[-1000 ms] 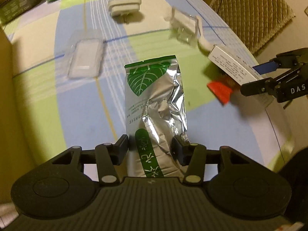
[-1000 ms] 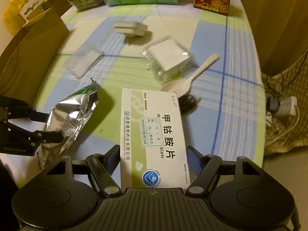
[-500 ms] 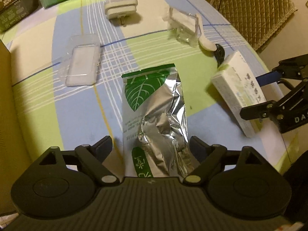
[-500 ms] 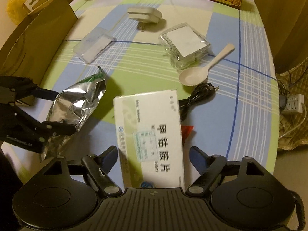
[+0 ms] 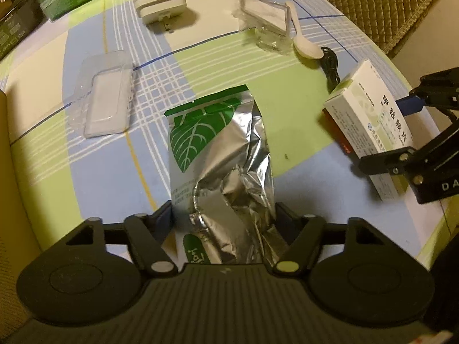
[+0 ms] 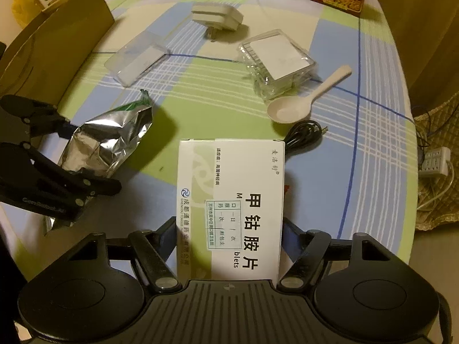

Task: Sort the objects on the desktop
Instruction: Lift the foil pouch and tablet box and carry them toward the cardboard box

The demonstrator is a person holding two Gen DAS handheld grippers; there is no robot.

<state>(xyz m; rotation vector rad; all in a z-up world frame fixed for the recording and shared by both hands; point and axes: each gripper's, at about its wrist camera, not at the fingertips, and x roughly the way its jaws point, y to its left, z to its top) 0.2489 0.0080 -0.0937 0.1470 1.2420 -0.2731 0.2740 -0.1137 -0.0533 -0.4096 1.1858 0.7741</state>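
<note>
On the plaid-clothed surface [image 6: 373, 66], near its front edge, left claw [image 5: 223, 218] pinches the crumpled foil tea pouch [image 5: 218, 154] at its lower end; right claw [image 6: 228, 229] is clamped on the white medicine box [image 6: 232, 200] by both long sides. Cardboard box wall [image 6: 57, 46] bounds the left edge. Bare cloth lies between pouch and clear flat case [image 5: 104, 100]. Farther back sit a clear square box [image 6: 278, 60], white plug adapter [image 6: 216, 17], spoon [image 6: 304, 100] and black cable [image 6: 304, 133] touching the medicine box corner.
</note>
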